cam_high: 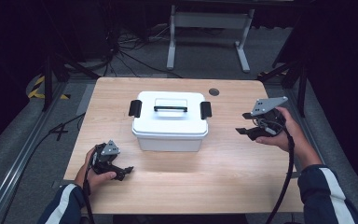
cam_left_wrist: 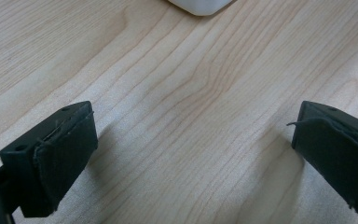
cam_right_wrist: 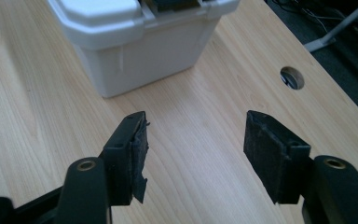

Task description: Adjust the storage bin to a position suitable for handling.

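A white lidded box (cam_high: 170, 122) with a black top handle (cam_high: 170, 108) and black side latches (cam_high: 134, 108) stands shut in the middle of the wooden table (cam_high: 214, 172). My left gripper (cam_high: 127, 171) rests low near the front left, open, with bare wood between its pads (cam_left_wrist: 65, 158); the box corner (cam_left_wrist: 200, 5) shows far ahead of it. To the right of the box my right gripper (cam_high: 242, 122) is held above the table, open and empty, its pads (cam_right_wrist: 137, 154) facing the box's end wall (cam_right_wrist: 140, 60).
A round cable hole (cam_high: 213, 92) sits in the table's far right part, seen also as the hole (cam_right_wrist: 292, 77) in the right gripper view. Beyond the table stand a white frame (cam_high: 209, 32) and loose floor cables (cam_high: 121, 51). Rails run along both table sides.
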`<state>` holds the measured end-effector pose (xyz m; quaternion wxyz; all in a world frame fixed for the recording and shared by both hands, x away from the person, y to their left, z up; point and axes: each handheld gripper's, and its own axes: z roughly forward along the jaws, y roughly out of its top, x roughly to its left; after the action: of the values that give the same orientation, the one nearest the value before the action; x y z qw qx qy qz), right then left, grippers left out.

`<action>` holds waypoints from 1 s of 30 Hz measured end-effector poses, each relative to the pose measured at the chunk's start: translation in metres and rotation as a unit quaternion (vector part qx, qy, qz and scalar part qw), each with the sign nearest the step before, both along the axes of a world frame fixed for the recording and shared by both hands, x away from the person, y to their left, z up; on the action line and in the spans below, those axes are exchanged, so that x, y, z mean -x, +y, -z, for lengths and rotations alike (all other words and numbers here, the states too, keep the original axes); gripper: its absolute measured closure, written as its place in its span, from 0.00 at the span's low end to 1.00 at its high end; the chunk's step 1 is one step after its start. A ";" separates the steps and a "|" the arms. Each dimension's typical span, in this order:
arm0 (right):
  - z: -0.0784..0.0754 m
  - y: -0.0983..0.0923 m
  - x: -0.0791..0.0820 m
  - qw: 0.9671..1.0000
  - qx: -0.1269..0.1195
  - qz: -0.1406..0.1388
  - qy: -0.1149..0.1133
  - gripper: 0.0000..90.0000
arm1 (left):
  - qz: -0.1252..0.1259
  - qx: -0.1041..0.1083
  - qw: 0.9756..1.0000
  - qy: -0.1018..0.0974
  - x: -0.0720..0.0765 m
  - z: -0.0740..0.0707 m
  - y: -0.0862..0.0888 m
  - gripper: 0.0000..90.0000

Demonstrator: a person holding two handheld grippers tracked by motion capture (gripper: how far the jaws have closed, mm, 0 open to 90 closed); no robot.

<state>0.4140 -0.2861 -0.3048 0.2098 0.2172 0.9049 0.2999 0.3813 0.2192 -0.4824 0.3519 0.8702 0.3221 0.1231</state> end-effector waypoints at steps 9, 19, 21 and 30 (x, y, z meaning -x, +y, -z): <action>-0.019 0.028 -0.011 0.999 0.014 -0.034 -0.008 0.46 | 0.000 -0.002 1.000 0.001 0.000 0.000 0.000 0.01; -0.028 0.068 -0.032 0.998 0.017 -0.064 -0.005 0.45 | 0.000 0.000 1.000 0.000 0.000 0.000 0.000 0.01; -0.029 0.076 -0.036 0.998 0.018 -0.064 -0.002 0.45 | 0.000 0.001 1.000 0.002 0.000 0.000 0.000 0.01; -0.031 0.104 -0.052 0.996 0.035 -0.081 -0.004 0.46 | 0.000 0.001 1.000 -0.001 0.000 0.000 0.000 0.01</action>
<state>0.4665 -0.1818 -0.2736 0.1957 0.1346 0.9288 0.2846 0.3814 0.2192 -0.4826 0.3529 0.8697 0.3222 0.1235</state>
